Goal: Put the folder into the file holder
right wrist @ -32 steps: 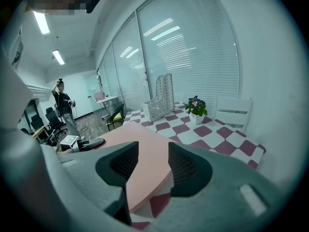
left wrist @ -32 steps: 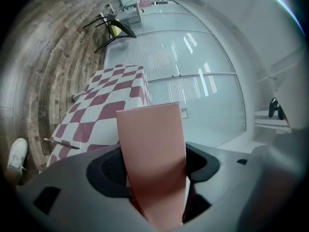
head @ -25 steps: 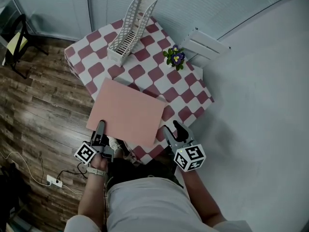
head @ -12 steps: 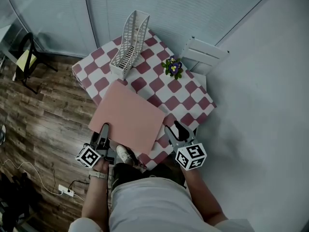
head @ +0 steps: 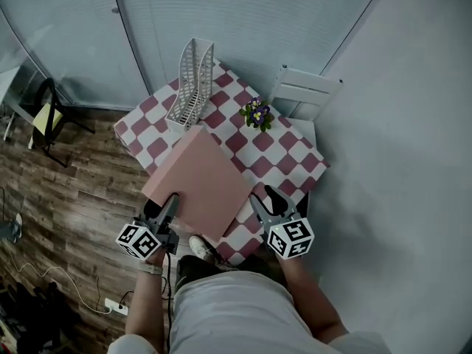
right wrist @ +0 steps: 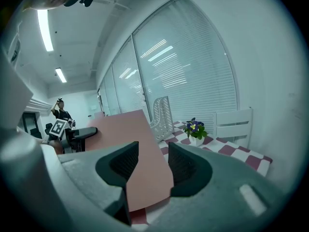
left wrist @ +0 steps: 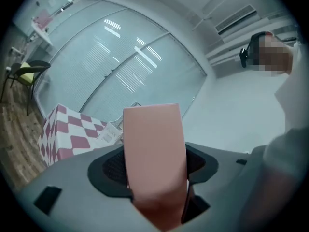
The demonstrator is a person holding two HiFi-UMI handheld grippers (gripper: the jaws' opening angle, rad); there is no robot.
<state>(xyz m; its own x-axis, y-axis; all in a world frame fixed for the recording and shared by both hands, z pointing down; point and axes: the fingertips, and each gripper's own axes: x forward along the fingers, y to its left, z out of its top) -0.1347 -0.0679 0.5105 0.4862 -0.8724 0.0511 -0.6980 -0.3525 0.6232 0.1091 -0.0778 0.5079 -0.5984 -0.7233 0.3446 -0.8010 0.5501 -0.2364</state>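
**Folder held by the left gripper, file holder ahead**

The left gripper (head: 168, 206) is clamped on the near edge of the pink folder (head: 200, 179). Its jaws have just been closing. In the left gripper view we see the folder filling the gap, with a pad on each side of it. The jaws stand part-way in, not fully together.

The folder runs forward from these jaws. It is tilted, raised on the left gripper's side, over the near-left part of the checked table (head: 287, 150).

The right gripper (head: 264, 198) has its jaws apart and grips nothing. In the right gripper view the folder's near corner shows in the gap between them. We see neither pad pressing on it. The rest of the folder lies to this gripper's left.

The white file holder (head: 190, 85) stands upright on the table, ahead of both grippers and just beyond the folder's far corner. We cannot tell whether that corner touches it.

A small potted plant (head: 256, 114) with purple and yellow flowers sits ahead of the right gripper, apart from the folder. A white slatted chair (head: 304, 93) stands beyond the table, ahead and to the right of the right gripper. Wooden floor (head: 74, 190) lies below and to the left of the left gripper.
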